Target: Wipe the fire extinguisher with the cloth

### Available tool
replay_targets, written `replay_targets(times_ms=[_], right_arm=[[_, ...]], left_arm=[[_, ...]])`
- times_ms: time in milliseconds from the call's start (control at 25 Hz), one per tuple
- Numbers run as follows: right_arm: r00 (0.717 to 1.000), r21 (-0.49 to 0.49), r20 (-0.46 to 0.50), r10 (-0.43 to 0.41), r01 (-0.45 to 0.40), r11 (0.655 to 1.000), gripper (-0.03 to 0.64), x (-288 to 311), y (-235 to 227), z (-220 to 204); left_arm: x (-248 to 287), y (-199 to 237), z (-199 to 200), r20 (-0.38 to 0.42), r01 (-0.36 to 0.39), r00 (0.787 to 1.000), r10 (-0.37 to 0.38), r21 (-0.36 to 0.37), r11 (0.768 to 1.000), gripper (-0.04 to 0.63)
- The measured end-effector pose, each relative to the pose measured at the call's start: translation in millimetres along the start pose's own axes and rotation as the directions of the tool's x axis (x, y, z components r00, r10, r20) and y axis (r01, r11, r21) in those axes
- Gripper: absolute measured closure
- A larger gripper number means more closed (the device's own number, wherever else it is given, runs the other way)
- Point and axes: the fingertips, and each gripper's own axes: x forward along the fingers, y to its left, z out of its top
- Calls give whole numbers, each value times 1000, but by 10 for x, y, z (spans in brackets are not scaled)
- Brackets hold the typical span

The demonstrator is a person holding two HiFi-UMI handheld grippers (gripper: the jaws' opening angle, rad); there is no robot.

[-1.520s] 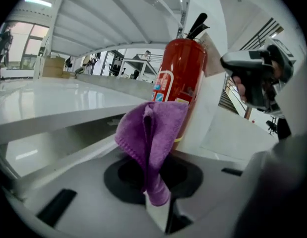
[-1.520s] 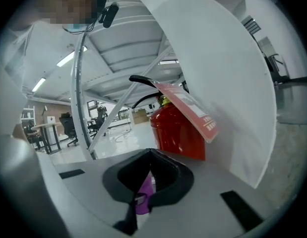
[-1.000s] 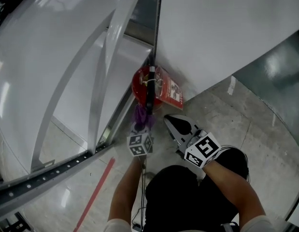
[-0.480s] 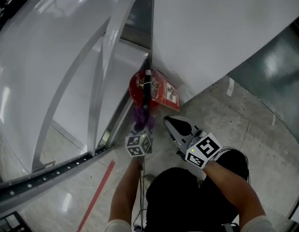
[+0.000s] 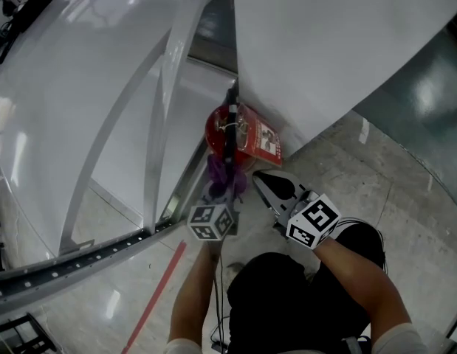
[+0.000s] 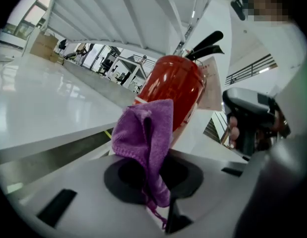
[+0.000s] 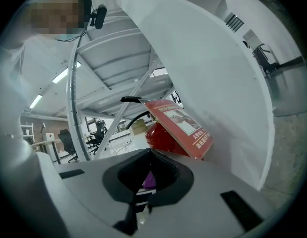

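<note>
Left jaws pinching cloth (image 6: 151,128) (right jaws closed)

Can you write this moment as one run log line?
step: wipe | left gripper: shut on cloth | cloth: purple, by red fire extinguisher | right gripper: shut, empty

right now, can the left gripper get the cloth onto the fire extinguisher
Probably yes: the left gripper holds the purple cloth right in front of the fire extinguisher, nothing between them.

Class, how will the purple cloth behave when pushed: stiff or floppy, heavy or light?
Probably floppy: the cloth bunches in folds in the left gripper. Likely light: a small pinch holds it up. Should mould to the extinguisher.
</note>
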Motion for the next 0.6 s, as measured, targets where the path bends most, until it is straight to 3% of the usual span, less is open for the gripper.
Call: replay_targets(times_ms=[200,400,600], right_arm=[[1000,10,9,11,-11,1000,604,41,-17,6],[1000,14,13,23,-24,1000,604,30,-36,8],[999,33,38,27,-29,999,604,11,-71,87]], left_arm=[[-63,-189,162,15,24,1000,-24,14,1000,532],[-115,-388,312,-6,37,999,-36,197,980,534],[-151,-513,432,-2,50,999,-50,233,971,534]])
